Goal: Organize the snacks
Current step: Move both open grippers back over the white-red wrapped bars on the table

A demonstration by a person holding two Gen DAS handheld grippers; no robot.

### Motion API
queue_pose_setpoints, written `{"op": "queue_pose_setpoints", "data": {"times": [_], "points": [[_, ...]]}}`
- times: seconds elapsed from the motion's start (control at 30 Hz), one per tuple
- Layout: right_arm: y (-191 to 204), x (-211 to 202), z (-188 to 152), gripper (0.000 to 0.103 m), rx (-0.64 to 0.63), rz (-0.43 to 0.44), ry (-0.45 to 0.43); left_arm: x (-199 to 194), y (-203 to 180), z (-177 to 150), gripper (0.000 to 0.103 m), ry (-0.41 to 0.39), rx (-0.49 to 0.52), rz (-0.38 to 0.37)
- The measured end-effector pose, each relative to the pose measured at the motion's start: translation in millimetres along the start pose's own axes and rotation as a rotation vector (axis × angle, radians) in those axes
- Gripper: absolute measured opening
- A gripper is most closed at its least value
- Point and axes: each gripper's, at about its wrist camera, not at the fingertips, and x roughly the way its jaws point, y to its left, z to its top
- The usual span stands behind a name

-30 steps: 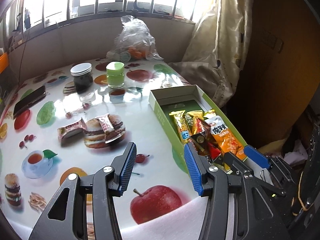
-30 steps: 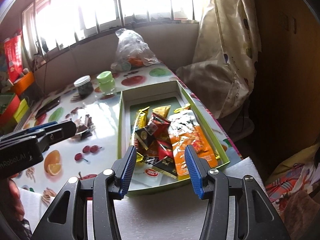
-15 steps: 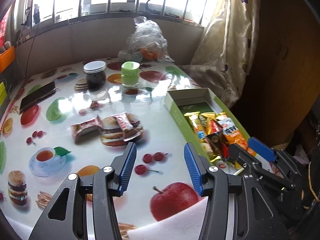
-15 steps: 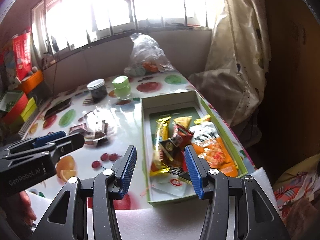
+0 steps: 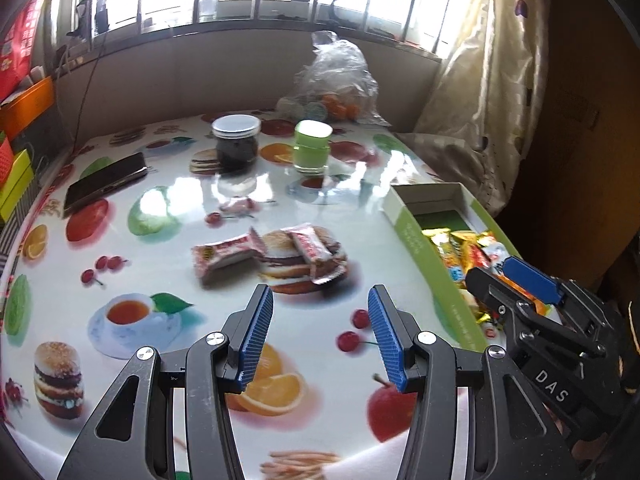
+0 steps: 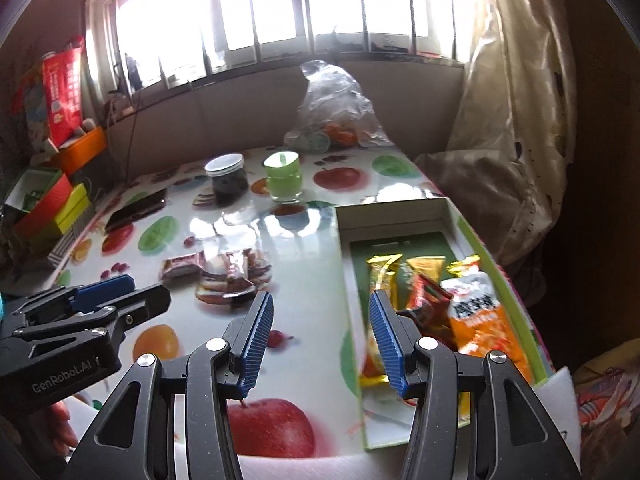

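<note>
Two red-and-white snack packets (image 5: 226,254) (image 5: 314,246) lie side by side in the middle of the fruit-print table, and the right wrist view shows them too (image 6: 182,266). My left gripper (image 5: 320,294) hovers short of them, open, with nothing between its blue pads. A green box (image 5: 424,256) at the table's right edge holds several yellow, red and orange snack packets (image 6: 480,320). My right gripper (image 6: 320,296) is open and holds nothing, above the table beside the box's left wall (image 6: 348,300). Each gripper appears in the other's view: the right one (image 5: 520,280) and the left one (image 6: 100,300).
At the back stand a dark jar with a white lid (image 5: 236,140), a green cup (image 5: 312,146) and a clear plastic bag of fruit (image 5: 336,80). A black phone (image 5: 106,182) lies at the back left. Coloured boxes (image 6: 52,204) crowd the left edge; a curtain (image 5: 480,100) hangs at the right.
Both grippers have moved left across the table, so the green box has slid to the right in both views. The two packets now lie ahead of my left gripper. Both jaws kept their width.
</note>
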Motion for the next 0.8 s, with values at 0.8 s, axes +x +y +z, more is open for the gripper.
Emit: {"op": "queue_pose_setpoints", "data": {"times": [0.8], "points": [[33.4,58.3,10.9,0.049,-0.081,0.055,0.094,30.3,64.9,3.9,0.051,0.048,-0.066,0.069]]}}
